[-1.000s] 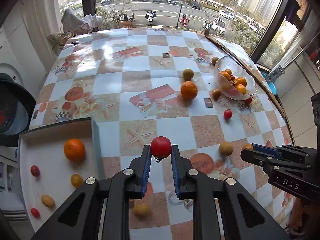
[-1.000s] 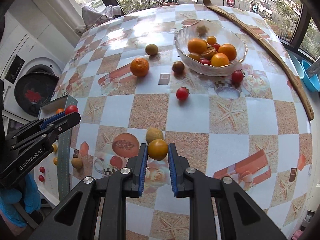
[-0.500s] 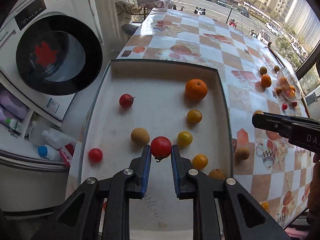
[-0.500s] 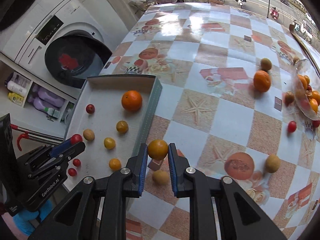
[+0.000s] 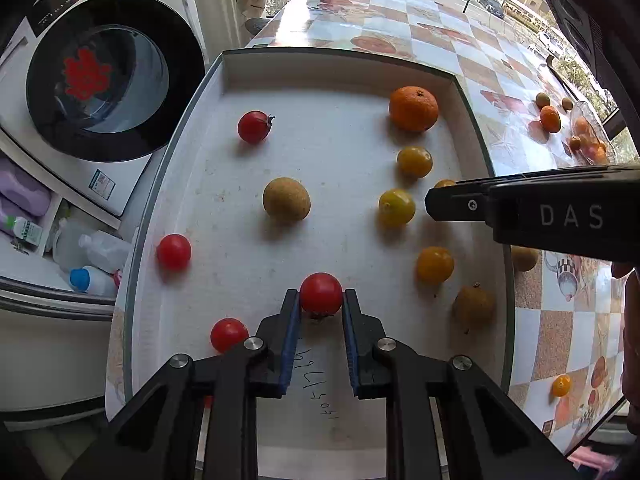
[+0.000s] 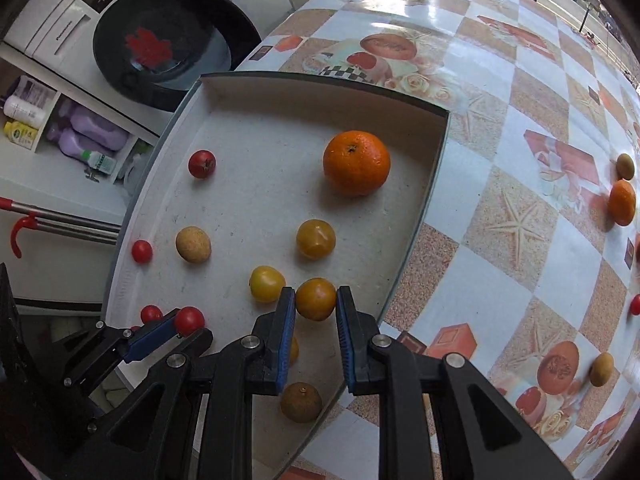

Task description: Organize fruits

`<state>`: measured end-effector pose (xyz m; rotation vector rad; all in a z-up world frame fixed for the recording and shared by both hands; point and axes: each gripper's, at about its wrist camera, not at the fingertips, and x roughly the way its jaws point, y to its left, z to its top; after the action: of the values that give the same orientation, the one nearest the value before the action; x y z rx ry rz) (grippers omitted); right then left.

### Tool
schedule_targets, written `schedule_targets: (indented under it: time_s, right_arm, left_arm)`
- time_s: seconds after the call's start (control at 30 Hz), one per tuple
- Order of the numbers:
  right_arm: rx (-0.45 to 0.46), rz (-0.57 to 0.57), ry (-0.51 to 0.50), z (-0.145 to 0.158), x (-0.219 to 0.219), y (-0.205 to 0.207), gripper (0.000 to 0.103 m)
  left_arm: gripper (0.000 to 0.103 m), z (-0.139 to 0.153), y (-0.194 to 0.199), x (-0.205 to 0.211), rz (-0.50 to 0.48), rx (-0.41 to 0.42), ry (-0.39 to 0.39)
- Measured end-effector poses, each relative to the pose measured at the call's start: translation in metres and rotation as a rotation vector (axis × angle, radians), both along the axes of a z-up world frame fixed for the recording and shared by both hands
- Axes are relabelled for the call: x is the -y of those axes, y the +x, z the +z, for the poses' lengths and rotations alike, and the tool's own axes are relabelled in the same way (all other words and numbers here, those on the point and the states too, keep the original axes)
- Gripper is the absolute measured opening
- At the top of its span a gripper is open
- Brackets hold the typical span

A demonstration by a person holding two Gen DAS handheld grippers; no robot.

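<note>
My left gripper (image 5: 320, 302) is shut on a red cherry tomato (image 5: 321, 294), held over the near part of the white tray (image 5: 340, 64). It also shows in the right wrist view (image 6: 188, 322). My right gripper (image 6: 315, 304) is shut on a yellow-orange tomato (image 6: 315, 299), held over the tray's right side, and it shows from the side in the left wrist view (image 5: 436, 200). In the tray lie an orange (image 5: 413, 109), red tomatoes (image 5: 253, 127), yellow tomatoes (image 5: 396, 208) and a tan round fruit (image 5: 286, 199).
The tray sits at the table's left edge, next to a washing machine (image 5: 100, 76) and a shelf of bottles (image 5: 92, 256). More fruit lies on the checkered tablecloth (image 6: 520, 216): an orange (image 6: 622, 202), a tan fruit (image 6: 601, 369) and a glass bowl of fruit (image 5: 588, 136).
Both grippers have swung from over the table to over the tray, each still holding its fruit, and have come lower and closer to the tray floor.
</note>
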<state>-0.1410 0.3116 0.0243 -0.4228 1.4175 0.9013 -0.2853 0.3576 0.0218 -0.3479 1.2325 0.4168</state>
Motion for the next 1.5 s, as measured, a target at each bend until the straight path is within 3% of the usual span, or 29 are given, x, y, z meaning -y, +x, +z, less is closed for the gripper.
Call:
schedule_targets:
  time_s: [0.2, 0.27, 0.33, 0.37, 0.43, 0.47, 0.67, 0.77, 0.8, 0.83, 0.87, 1.03, 1.23, 1.5]
  right_arm:
    - [0.002, 0.056, -0.062, -0.012, -0.014, -0.004, 0.023]
    - [0.0, 0.052, -0.06, -0.012, -0.013, -0.004, 0.025]
    - [-0.009, 0.044, -0.05, -0.01, -0.012, -0.003, 0.031]
    - [-0.01, 0.039, -0.039, -0.007, -0.011, -0.002, 0.034]
    - [-0.004, 0.032, -0.014, 0.003, -0.009, -0.003, 0.057]
    - [0.014, 0.027, -0.01, 0.01, -0.007, -0.003, 0.062]
    - [0.05, -0.035, -0.006, 0.037, 0.009, -0.005, 0.078]
    - [0.045, -0.07, -0.023, 0.042, 0.02, -0.006, 0.081]
    - [0.041, -0.08, -0.033, 0.043, 0.023, -0.006, 0.083]
    - [0.038, -0.091, -0.039, 0.044, 0.027, -0.007, 0.085]
    - [0.035, -0.1, -0.046, 0.045, 0.032, -0.007, 0.086]
    - [0.042, -0.125, -0.074, 0.053, 0.041, -0.016, 0.103]
    - [0.047, -0.133, -0.114, 0.063, 0.048, -0.027, 0.103]
    - [0.059, -0.104, -0.158, 0.086, 0.056, -0.048, 0.103]
  left_arm:
    - [0.024, -0.002, 0.001, 0.001, -0.027, -0.023, 0.013]
    - [0.029, -0.002, 0.002, 0.001, -0.032, -0.026, 0.008]
    - [0.077, 0.001, 0.002, 0.001, -0.018, -0.023, 0.017]
    - [0.079, 0.005, 0.001, 0.001, -0.012, -0.006, 0.038]
    - [0.079, 0.01, 0.0, 0.001, -0.023, 0.006, 0.041]
    - [0.079, 0.011, 0.001, 0.001, -0.024, 0.003, 0.038]
    - [0.079, 0.014, 0.0, -0.004, 0.002, -0.038, 0.0]
    - [0.079, 0.02, -0.005, -0.007, 0.02, -0.039, -0.02]
    - [0.081, 0.022, -0.006, -0.006, 0.023, -0.042, -0.019]
    - [0.098, 0.024, -0.007, -0.006, 0.022, -0.048, -0.013]
    - [0.103, 0.027, -0.009, -0.005, 0.022, -0.056, 0.002]
    - [0.103, 0.035, -0.014, -0.001, 0.009, -0.097, 0.014]
    - [0.103, 0.052, -0.018, 0.001, 0.004, -0.118, 0.058]
    - [0.103, 0.073, -0.029, 0.004, -0.065, -0.148, 0.036]
